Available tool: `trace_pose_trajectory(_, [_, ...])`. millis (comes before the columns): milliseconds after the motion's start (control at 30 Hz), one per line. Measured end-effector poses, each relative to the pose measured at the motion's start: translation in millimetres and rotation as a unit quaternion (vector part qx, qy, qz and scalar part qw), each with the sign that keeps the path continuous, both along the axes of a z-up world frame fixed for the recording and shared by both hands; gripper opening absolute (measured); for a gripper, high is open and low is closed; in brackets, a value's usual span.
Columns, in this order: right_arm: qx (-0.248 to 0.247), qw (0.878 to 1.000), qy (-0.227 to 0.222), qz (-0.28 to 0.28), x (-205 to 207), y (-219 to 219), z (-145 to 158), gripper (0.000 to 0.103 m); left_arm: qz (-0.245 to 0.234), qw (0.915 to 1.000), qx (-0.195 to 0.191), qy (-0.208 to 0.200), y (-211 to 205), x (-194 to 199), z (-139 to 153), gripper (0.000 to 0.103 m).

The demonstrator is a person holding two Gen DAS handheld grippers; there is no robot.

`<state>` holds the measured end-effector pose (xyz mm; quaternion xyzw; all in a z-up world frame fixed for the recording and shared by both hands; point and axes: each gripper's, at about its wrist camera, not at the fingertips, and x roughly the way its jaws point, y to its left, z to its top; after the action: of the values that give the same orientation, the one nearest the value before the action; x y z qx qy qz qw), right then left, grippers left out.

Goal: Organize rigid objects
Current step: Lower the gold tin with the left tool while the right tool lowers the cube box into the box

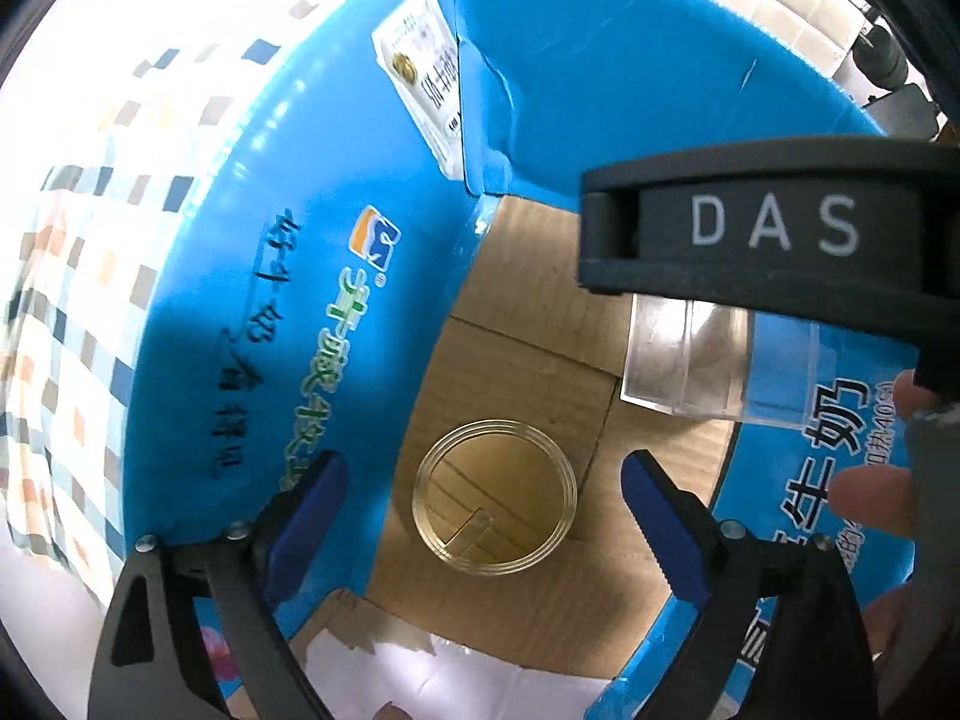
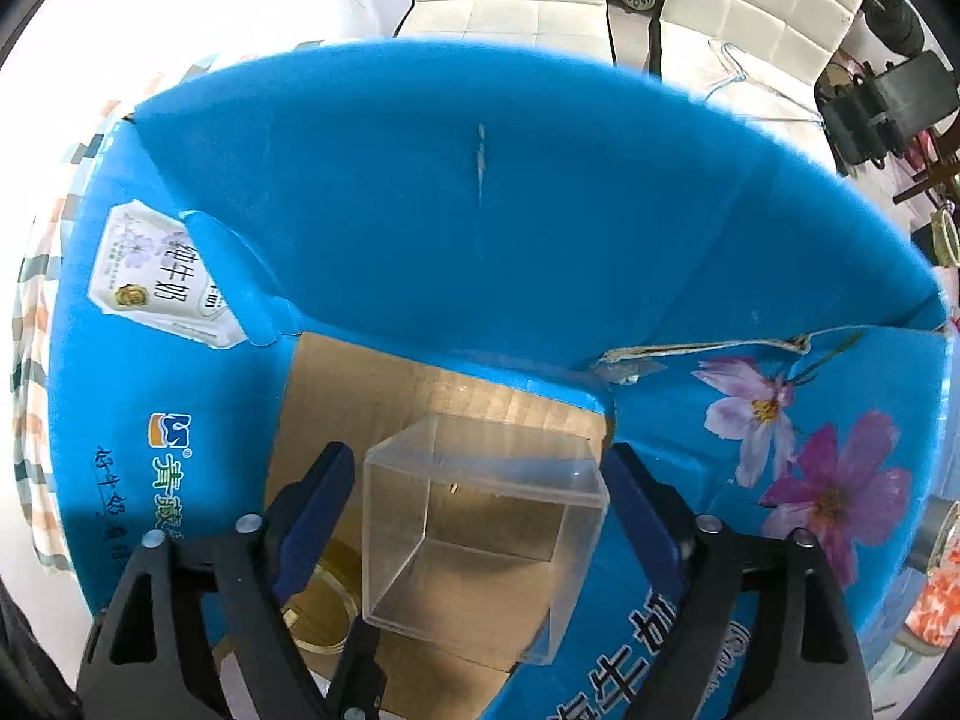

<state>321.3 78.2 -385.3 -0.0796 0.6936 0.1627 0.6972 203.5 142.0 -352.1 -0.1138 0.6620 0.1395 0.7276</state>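
cardboard box with bright blue flaps sits open, and both grippers point down into it. the flaps have green and black writing, a small logo and a white label. the brown floor of the box shows in the middle.

on the left side, the left gripper has its blue fingers spread wide. between them, on the box floor, sits a round clear cup. it is see-through with a yellow tint and has rings around its rim. the fingers do not touch it; there is a gap on each side.

to the right, the right gripper also has its blue fingers wide. between them is a clear square box. it is see-through like glass, with straight sides and sharp corners, and it is open at the top. it looks a bit tilted, with its near corner over the blue flap. the left finger is apart from it; the right finger is very close, and i cannot tell if it touches.

the round cup is just left of the square box, both inside the cardboard box. on the far right flap there are pink and purple flowers. a person's fingertips show at the right edge of the left view.
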Motion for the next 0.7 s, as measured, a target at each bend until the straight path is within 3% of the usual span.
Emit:
trace_pose_trajectory(100, [-0.006, 1.0, -0.01, 0.002, -1.2, -3.3, 9.3, 0.101, 0.001, 1.0, 0.008, -0.002, -1.3, -3.0, 10.6, 0.103])
trace_pose_trajectory(367, [-0.012, 1.0, -0.013, 0.0, 5.4, -26.1, 33.4, 0.101, 0.005, 0.9996, 0.009, -0.027, 5.0, -14.4, 48.5, 0.103])
trace_pose_trajectory(700, [0.029, 0.999, -0.016, -0.024, -29.0, -53.9, 83.2, 0.101, 0.005, 0.9981, 0.028, -0.055, 15.8, -28.1, 97.3, 0.103])
